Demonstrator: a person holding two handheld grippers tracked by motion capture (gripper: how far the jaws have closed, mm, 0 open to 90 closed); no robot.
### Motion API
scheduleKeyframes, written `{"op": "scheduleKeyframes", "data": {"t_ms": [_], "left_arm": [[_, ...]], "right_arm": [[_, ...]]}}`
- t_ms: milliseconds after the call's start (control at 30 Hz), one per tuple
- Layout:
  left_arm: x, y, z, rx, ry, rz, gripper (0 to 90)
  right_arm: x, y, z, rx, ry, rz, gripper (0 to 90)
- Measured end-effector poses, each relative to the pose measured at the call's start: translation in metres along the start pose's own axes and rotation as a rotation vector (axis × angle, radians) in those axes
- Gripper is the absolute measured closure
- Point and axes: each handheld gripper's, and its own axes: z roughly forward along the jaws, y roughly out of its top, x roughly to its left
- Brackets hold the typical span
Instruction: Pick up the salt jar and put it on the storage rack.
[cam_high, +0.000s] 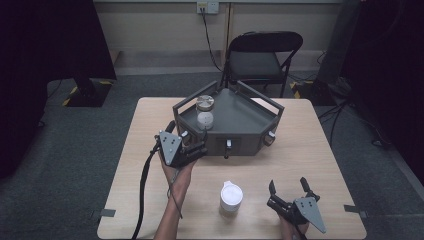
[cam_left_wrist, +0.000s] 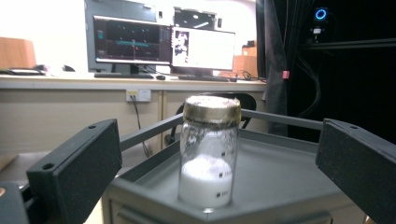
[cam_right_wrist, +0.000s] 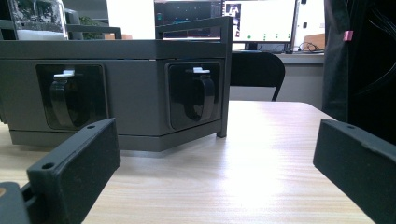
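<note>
Left tool sits with its jaws spread wide and nothing between the pads, parked right at the front-left edge of the grey tray stand on the table. From the left gripper view the glass jar stands straight ahead, upright on the stand's top deck, gold lid on, white powder filling roughly the bottom third. It's framed by the two black jaws but clear of both, so no grip on it. In the high view that jar is near the stand's left corner, just beyond the tool.

Right tool rests low near the table's front right, jaws also wide apart and holding nothing, pointed at the stand's front panels with their black latches. A white lidded container stands on the table between the two hands, closer to the right one, touched by neither.
</note>
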Motion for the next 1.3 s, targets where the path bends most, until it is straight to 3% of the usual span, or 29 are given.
{"op": "scheduleKeyframes", "data": {"t_ms": [167, 233, 367, 500, 567, 733, 1133, 1300], "left_arm": [[-0.005, -0.015, -0.02, -0.009, -0.01, 0.027, 0.1], [-0.003, -0.021, -0.026, -0.01, -0.042, 0.019, 0.1], [-0.009, -0.032, -0.039, -0.003, -0.034, 0.022, 0.1], [-0.015, -0.045, -0.052, -0.002, -0.01, 0.052, 0.2], [-0.015, -0.053, -0.058, 0.008, -0.008, 0.037, 0.2], [-0.017, -0.068, -0.065, 0.04, 0.009, 0.048, 0.1], [-0.016, -0.098, -0.077, 0.082, 0.031, 0.02, 0.1], [-0.02, -0.105, -0.075, 0.096, 0.039, 0.046, 0.0]], "right_arm": [[0.0, 0.0, 0.0, 0.0, 0.0, -0.001, 0.0], [0.0, 0.0, 0.0, 0.0, 0.0, -0.001, 0.0], [0.0, 0.0, 0.0, 0.001, 0.0, 0.0, 0.0], [0.0, 0.0, 0.0, 0.0, -0.001, -0.001, 0.0], [0.0, 0.0, 0.0, 0.0, 0.0, 0.0, 0.0], [0.0, 0.0, 0.0, 0.0, -0.001, -0.001, 0.0], [0.0, 0.0, 0.0, 0.001, 0.0, 0.0, 0.0], [0.0, 0.0, 0.0, 0.001, 0.0, 0.0, 0.0]]}}
